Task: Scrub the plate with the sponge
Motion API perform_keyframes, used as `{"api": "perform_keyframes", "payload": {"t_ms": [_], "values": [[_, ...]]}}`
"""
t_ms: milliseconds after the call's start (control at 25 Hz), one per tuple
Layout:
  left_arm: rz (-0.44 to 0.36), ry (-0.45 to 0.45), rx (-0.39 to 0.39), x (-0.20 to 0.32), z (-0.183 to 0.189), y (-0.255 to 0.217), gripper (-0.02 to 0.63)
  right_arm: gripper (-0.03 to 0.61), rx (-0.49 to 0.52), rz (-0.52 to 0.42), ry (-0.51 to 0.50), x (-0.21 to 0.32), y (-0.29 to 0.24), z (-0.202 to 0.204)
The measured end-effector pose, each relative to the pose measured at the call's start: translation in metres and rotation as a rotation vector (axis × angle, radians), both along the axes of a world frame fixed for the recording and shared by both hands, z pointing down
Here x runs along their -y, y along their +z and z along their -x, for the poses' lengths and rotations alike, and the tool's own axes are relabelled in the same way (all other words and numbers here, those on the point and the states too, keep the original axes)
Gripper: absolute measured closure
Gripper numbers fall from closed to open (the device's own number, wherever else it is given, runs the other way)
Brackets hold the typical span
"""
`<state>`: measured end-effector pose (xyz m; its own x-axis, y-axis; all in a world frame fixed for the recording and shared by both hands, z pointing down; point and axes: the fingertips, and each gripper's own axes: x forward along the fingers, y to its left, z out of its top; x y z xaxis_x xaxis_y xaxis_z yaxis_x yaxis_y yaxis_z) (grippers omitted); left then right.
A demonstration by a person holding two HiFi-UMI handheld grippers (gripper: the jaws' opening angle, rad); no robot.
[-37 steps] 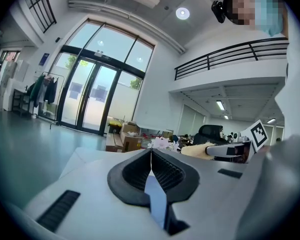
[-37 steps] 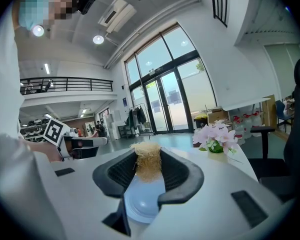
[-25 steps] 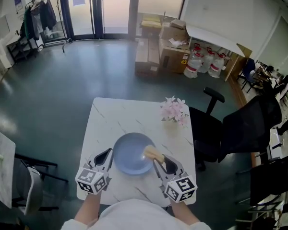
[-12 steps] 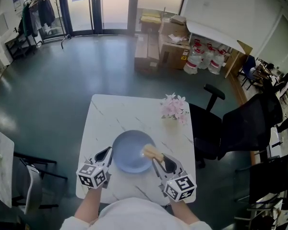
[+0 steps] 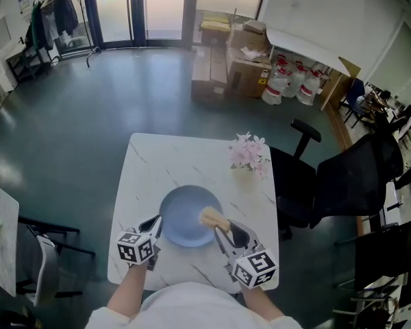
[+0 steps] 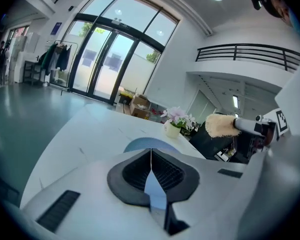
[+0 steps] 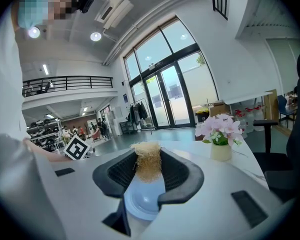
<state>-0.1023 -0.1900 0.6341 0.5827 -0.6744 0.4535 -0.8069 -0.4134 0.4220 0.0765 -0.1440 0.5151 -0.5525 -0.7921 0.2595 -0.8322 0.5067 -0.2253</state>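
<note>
A round blue plate (image 5: pixel 185 221) lies on the white marble table (image 5: pixel 147 177) in front of me. My right gripper (image 5: pixel 221 227) is shut on a tan fibrous sponge (image 5: pixel 211 217), which sits over the plate's right part. In the right gripper view the sponge (image 7: pixel 148 163) is clamped between the jaws, above the plate (image 7: pixel 142 201). My left gripper (image 5: pixel 155 223) is shut with nothing between its jaws, and its tips are at the plate's left rim. Whether they touch the rim I cannot tell. The left gripper view shows the plate (image 6: pixel 140 144) just beyond the tips and the sponge (image 6: pixel 220 126) at the right.
A small white vase of pink flowers (image 5: pixel 248 155) stands at the table's far right corner. A black office chair (image 5: pixel 329 184) is right of the table, another chair (image 5: pixel 41 252) at its left. Cardboard boxes (image 5: pixel 236 60) and water bottles (image 5: pixel 291 88) stand farther back.
My left gripper has moved right, up to the plate's left rim. The right gripper has carried the sponge slightly left over the plate.
</note>
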Motion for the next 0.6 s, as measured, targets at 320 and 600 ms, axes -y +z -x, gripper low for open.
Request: {"api": "perform_keyframes", "payload": {"t_ms": [320,600], "values": [[0.084,-0.002,0.025,-0.003,0.001,0.027,0.58,0.437,-0.003,0.016,-0.006,0.0,0.002,0.002],[0.153,0.005,0.048,-0.005,-0.001,0.049,0.58,0.437,0.001,0.027,-0.012,-0.001,0.006,0.004]]}}
